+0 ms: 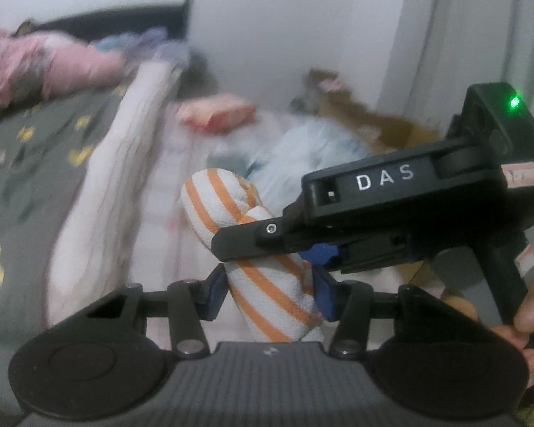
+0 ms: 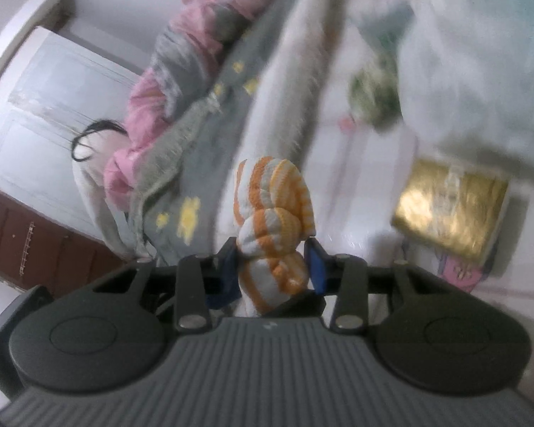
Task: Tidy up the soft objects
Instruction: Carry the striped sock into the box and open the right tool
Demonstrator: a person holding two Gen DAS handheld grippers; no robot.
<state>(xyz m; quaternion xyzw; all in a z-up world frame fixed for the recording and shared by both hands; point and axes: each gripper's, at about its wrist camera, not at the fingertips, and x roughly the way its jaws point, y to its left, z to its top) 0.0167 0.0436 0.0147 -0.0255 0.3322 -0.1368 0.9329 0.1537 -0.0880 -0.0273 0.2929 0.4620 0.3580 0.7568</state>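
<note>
Bed (image 1: 181,163), pale sheet; spread beyond and below both sets of jaws; much of it smeared by motion blur.

Grey blanket (image 1: 28,163) with yellow flower print; left of the left gripper's jaws, far side of a long pale fold; also up and left of the right gripper's jaws.

Pink bedding (image 1: 53,64), bunched; far upper left of the left jaws, at a dark headboard.

Pale blue cloth (image 1: 313,142); ahead of the left jaws, slightly right; outline too blurred to identify.

Cardboard box (image 1: 384,124), brown; beyond the pale blue cloth, right of the jaw line.

Gold packet (image 2: 452,210), shiny; right of the right jaws, lying on the sheet.

Pink pouch (image 1: 217,114); well ahead of the left jaws, on the sheet.

Striped cloth (image 1: 267,284), white with orange bands, rolled into a thick twist; held in the air above the bed, caught by both grippers at once.

Left gripper (image 1: 271,293); jaws closed on the striped cloth, blue pads pressing either flank of the lower roll.

Right gripper (image 2: 272,268); jaws clamped on the same cloth, its bunched end bulging out ahead of the pads; in the left wrist view it crosses from the right over the cloth, black body lettered DAS, green lamp lit.

Hand (image 1: 530,313); lower right, wrapped on the right gripper's handle.
</note>
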